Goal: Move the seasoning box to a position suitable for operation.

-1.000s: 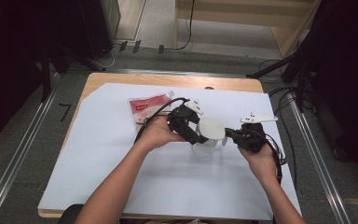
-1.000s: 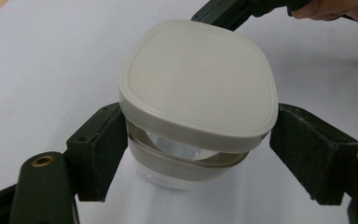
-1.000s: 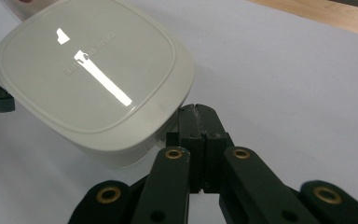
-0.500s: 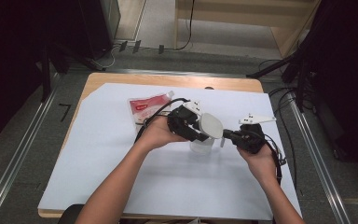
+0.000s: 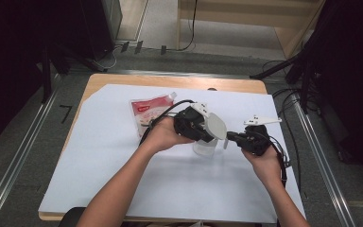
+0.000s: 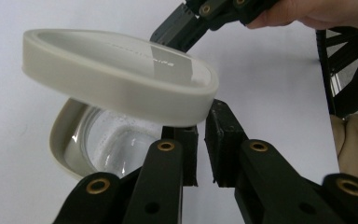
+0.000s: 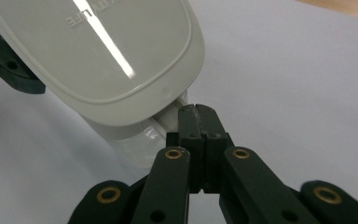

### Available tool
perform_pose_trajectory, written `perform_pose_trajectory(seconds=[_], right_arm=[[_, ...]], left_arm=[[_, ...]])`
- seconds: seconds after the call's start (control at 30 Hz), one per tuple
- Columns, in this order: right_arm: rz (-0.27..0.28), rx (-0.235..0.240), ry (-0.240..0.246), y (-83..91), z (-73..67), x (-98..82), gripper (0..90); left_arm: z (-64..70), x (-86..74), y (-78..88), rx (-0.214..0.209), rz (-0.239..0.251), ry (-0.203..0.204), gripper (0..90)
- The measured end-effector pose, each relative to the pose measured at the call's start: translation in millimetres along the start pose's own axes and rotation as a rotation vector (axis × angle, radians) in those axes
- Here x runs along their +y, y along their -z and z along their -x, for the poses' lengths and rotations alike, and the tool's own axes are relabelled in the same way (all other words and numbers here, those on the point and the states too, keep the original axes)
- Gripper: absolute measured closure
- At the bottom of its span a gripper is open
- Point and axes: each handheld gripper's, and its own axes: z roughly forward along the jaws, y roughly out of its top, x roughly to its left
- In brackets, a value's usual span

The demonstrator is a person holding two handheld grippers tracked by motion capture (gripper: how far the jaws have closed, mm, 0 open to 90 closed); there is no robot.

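Observation:
A clear container (image 5: 202, 148) stands mid-table on the white sheet, its grey-white lid (image 5: 215, 126) tipped up on edge. In the left gripper view the lid (image 6: 121, 79) hangs over the open mouth (image 6: 98, 144). My left gripper (image 6: 200, 149) has just been closing and now pinches the lid's rim. It reaches in from the left (image 5: 212, 137). From the right, my right gripper (image 5: 229, 138) is shut on a small white tab (image 7: 170, 122) under the lid (image 7: 98, 51), jaws pressed together (image 7: 197, 112).
A red and white pouch (image 5: 151, 112) lies flat behind the left hand. The white sheet (image 5: 123, 189) covers most of the wooden table (image 5: 170, 81). Black cables trail off the right side (image 5: 283, 165). Dark stands and floor rails surround the table.
The left hand has shifted slightly at the lid, and the lid now stands a little more tilted. The right hand and its gripper have stayed put.

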Motion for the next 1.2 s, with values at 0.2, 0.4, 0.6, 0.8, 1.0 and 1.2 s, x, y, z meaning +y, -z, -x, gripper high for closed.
perform_pose_trajectory(seconds=[0.2, 0.4, 0.6, 0.8, 1.0, 1.2], right_arm=[[-0.007, 0.010, -0.019, 0.8, 0.7, -2.5, 90.0], [-0.011, 0.023, -0.033, 2.3, 1.6, -7.2, 90.0], [-0.018, 0.034, -0.052, 7.7, 1.6, -12.7, 90.0], [-0.031, 0.045, -0.043, 7.9, -1.2, -20.4, 90.0], [-0.048, 0.068, -0.048, 7.6, -2.5, -25.4, 90.0], [-0.073, 0.076, -0.029, -1.9, -7.9, -27.9, 90.0]], left_arm=[[1.5, 9.1, -3.9, 0.003, 0.012, 0.009, 86.5], [4.6, 19.8, -8.0, -0.006, 0.001, 0.008, 85.9], [7.8, 24.2, -13.6, -0.009, -0.010, -0.014, 82.9], [5.0, 18.8, -7.3, -0.022, -0.004, 0.003, 78.5], [1.8, 10.8, 1.4, -0.026, 0.001, 0.024, 74.9], [-1.6, 4.1, 6.9, 0.004, 0.017, 0.082, 62.0]])
